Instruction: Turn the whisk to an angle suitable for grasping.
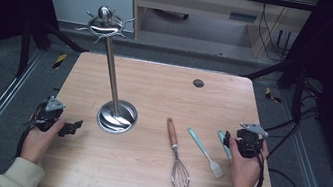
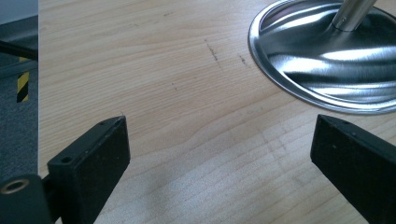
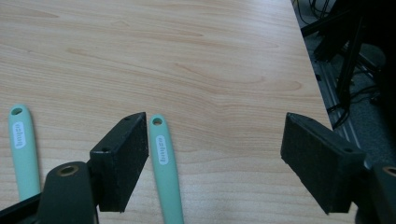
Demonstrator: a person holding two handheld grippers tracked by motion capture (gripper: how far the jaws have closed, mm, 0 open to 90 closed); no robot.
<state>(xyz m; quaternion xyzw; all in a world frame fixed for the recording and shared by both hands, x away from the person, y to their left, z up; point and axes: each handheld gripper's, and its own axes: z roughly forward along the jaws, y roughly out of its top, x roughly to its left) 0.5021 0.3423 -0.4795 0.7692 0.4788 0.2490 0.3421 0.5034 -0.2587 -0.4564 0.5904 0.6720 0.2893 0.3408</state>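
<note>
A steel utensil stand has its round base (image 1: 117, 115) on the table's left half, and its pole rises to a ring of hooks (image 1: 104, 22). My left gripper (image 1: 69, 128) rests left of the base, open and holding nothing. In the left gripper view its jaws (image 2: 219, 126) stand wide over bare wood, with the base (image 2: 327, 60) at upper right. A whisk (image 1: 177, 158) and a teal spatula (image 1: 205, 152) lie right of centre. My right gripper (image 1: 236, 134) is open over a second teal handle (image 3: 163, 163), which lies just inside one jaw, untouched. The gripper (image 3: 215, 121) holds nothing.
The teal spatula's handle (image 3: 21, 144) lies left of my right gripper's jaws. The table's right edge (image 3: 322, 93) is close to that gripper, with cables and dark frame legs on the floor beyond. A small round grommet (image 1: 198, 83) sits at the table's far side.
</note>
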